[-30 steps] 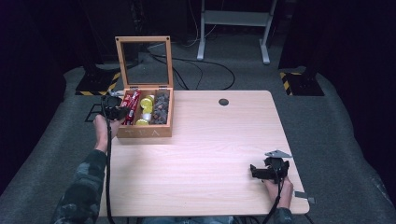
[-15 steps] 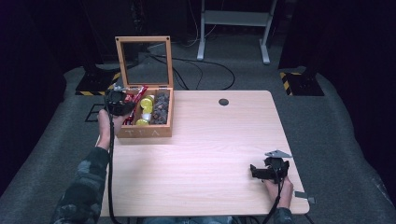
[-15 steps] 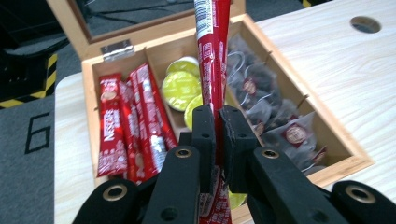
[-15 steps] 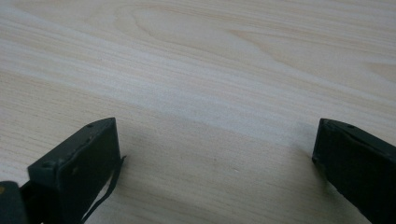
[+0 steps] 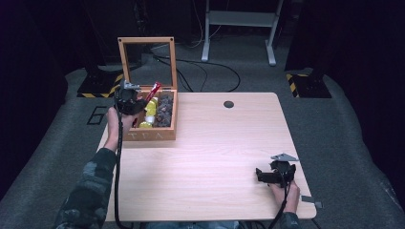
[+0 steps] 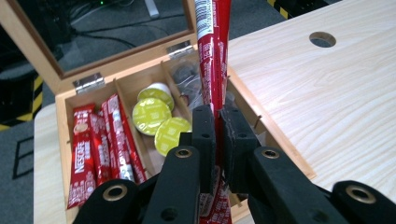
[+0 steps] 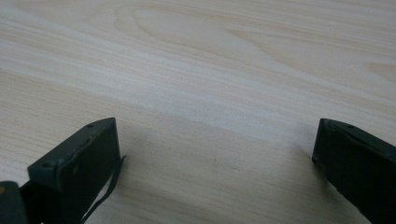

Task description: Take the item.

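1. Red coffee stick (image 6: 212, 51) is the thing that matters most. It sits pinched between the two black jaws of the left claw (image 6: 217, 140). The jaws are squeezed nearly together on its lower part, with only the thin stick between them.

2. The stick is long and thin. Its long way points up and away from the claw, with the top end leaning toward the open lid (image 5: 145, 62) of the wooden box (image 5: 152, 135). In the high view the stick (image 5: 154, 90) pokes out above the box, up and to the right of the left claw (image 5: 128, 98).

3. Below it, the box holds more red sticks (image 6: 100, 140) in the left part, round yellow-green pods (image 6: 156, 116) in the middle part, and dark packets (image 6: 187, 77) in the far part.

4. The left hand is right at the box. The right claw (image 5: 274, 172) is well apart, low over the bare table (image 5: 215, 143) near the front right corner. Its jaws are wide apart and hold nothing.

5. I think the next move is to carry the stick out over the table, so the left hand is the one to do it.

6. A second ago the left claw was lower, down among the things in the box. Now it is higher, and the stick has come up out of the box with it. The right claw has not moved.
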